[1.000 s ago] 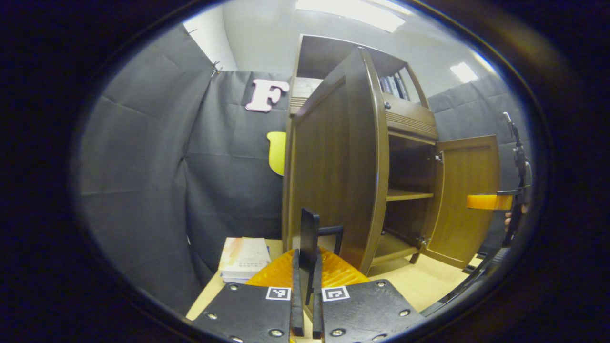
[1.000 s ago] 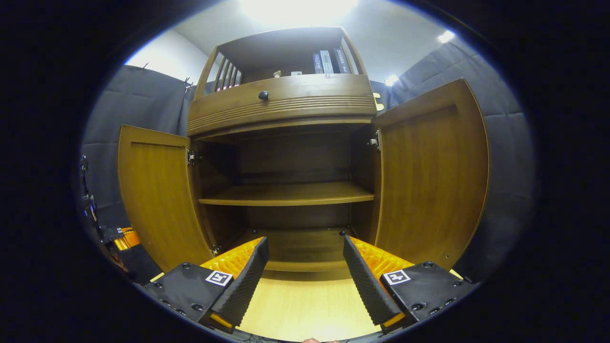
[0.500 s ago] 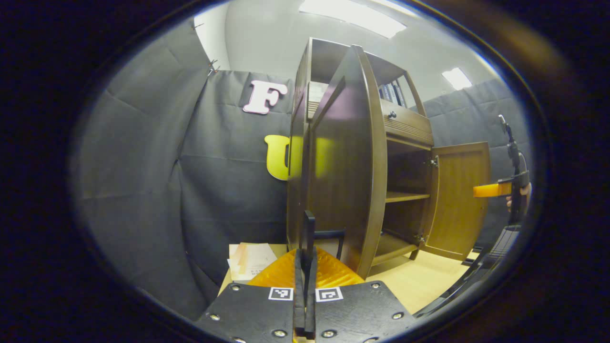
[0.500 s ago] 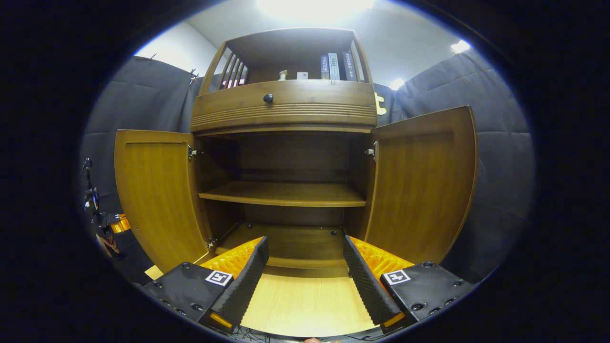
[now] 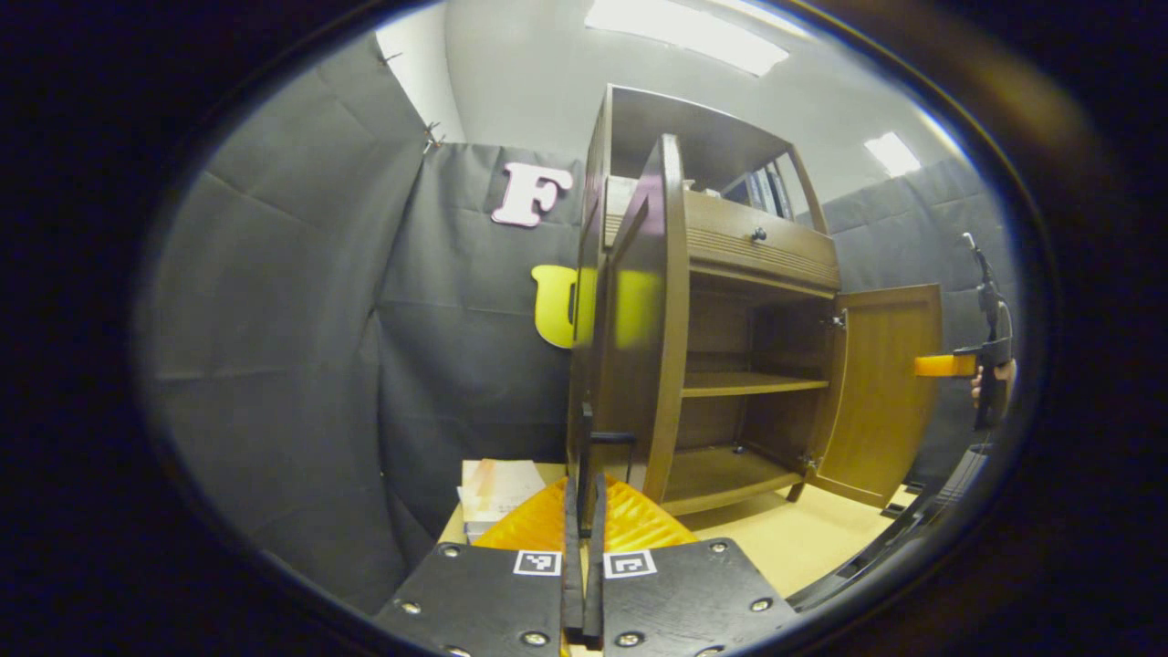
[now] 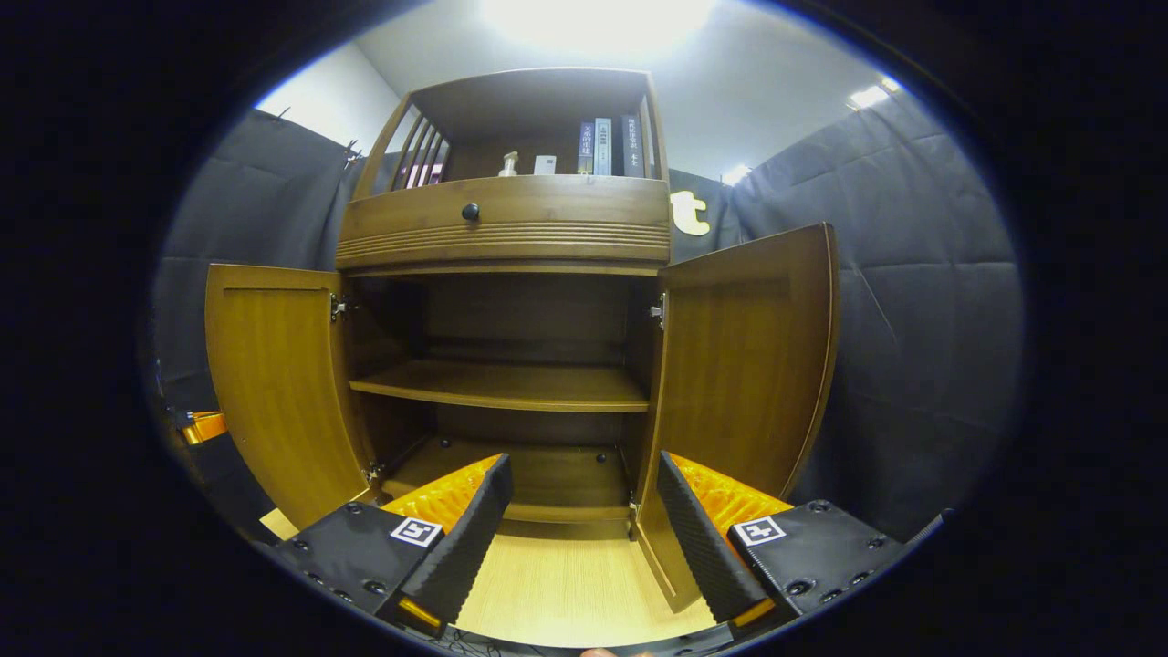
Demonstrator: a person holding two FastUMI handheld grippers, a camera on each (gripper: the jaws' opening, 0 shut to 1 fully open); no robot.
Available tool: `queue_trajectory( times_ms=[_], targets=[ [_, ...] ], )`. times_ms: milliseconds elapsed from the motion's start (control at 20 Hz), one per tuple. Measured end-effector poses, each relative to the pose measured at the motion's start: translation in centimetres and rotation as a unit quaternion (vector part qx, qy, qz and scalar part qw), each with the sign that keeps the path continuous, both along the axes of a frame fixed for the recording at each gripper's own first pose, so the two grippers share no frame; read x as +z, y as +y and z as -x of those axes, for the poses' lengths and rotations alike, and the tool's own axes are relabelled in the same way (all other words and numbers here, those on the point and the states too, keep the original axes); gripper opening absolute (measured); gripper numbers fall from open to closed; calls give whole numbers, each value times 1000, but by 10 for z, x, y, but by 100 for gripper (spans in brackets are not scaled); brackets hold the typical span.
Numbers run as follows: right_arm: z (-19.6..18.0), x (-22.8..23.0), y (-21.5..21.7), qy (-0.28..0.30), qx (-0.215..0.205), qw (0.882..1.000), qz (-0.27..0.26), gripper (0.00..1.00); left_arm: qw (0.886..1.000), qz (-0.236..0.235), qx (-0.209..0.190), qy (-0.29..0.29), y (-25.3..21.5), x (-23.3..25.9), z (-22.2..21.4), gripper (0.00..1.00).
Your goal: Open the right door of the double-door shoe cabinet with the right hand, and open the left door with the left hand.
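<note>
Both cabinet doors (image 6: 274,383) (image 6: 744,365) were seen swung open, left tongs (image 5: 584,511) pinching the handle (image 5: 607,447), right tongs (image 6: 579,520) spread.

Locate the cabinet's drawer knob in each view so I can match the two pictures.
Left gripper view: drawer knob sits upper right of centre, above the open shelves.
Right gripper view: it sits upper left of centre, on the drawer front.
Shared landmark: the middle shelf below it.
</note>
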State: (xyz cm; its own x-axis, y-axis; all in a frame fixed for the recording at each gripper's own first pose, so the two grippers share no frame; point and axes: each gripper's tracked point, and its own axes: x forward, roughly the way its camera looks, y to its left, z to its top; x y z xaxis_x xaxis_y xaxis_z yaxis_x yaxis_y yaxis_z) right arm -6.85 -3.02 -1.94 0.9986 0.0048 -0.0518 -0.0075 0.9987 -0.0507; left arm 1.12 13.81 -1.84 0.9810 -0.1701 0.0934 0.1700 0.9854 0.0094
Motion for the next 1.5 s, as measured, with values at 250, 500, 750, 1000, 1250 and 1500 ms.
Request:
queue_trajectory(
  times_ms=[250,500,750,1000,1250,1500],
  targets=[
    [-8,3,-9,-7,35,999,6,97,998,-4,63,-13,-18,41,55,2],
    [-13,5,-19,-10,73,997,6,100,993,21,108,-39,-63,76,75,41],
    [-13,-1,-21,-2,104,994,-20,100,985,72,147,-62,-104,88,76,96],
    [-5,-17,-13,9,136,990,-25,100,987,67,137,-57,-155,86,65,96],
    [5,-25,-7,12,166,986,-9,97,990,60,117,-43,-198,80,57,96],
    [11,-29,-8,15,183,983,-19,97,991,70,110,-33,-222,68,56,96]
  ],
)
